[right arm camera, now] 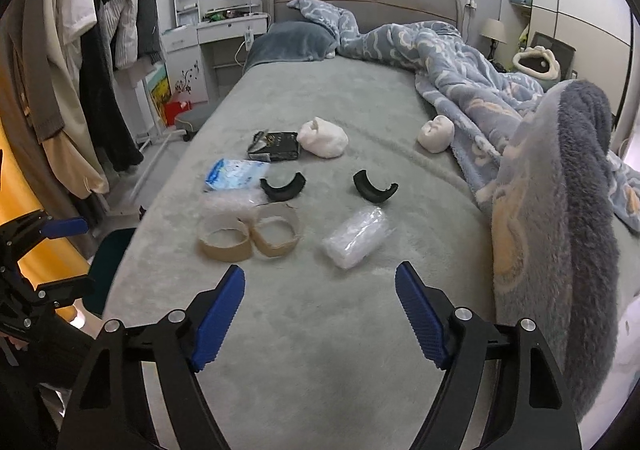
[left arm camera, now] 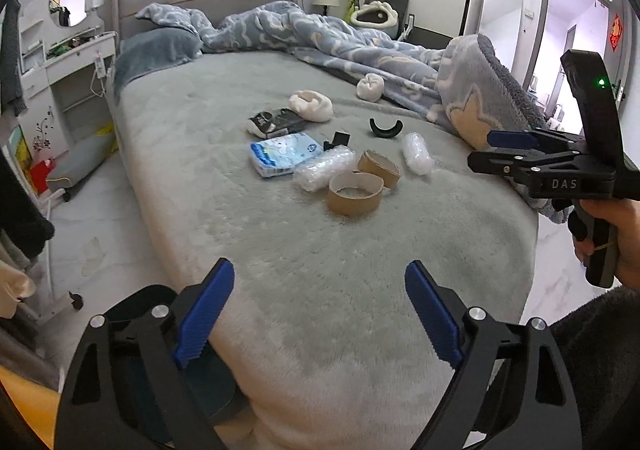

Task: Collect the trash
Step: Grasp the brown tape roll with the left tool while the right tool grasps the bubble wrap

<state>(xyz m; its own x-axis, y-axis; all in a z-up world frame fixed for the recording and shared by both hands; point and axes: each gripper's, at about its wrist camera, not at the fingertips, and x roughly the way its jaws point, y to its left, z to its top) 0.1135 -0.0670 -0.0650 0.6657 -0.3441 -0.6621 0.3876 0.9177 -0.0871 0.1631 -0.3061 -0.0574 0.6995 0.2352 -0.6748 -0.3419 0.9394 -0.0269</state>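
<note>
My right gripper (right arm camera: 320,314) fingers wide, empty; left gripper (left arm camera: 320,314) same; I go low, slow to bubble wrap roll (right arm camera: 355,236); squeeze its middle.

- You have two cardboard tape rings (right arm camera: 224,240) (right arm camera: 276,232).
- Two bubble-wrap rolls (right arm camera: 354,236) (left arm camera: 324,168).
- Two black curved pieces (right arm camera: 283,186) (right arm camera: 374,188).
- Two white wads (right arm camera: 324,138) (right arm camera: 436,134).
- One blue tissue pack (right arm camera: 236,174).
- One black box (right arm camera: 280,146).

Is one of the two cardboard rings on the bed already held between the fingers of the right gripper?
No, both cardboard rings lie side by side on the bed, and the open right gripper is short of them, holding nothing.
</note>
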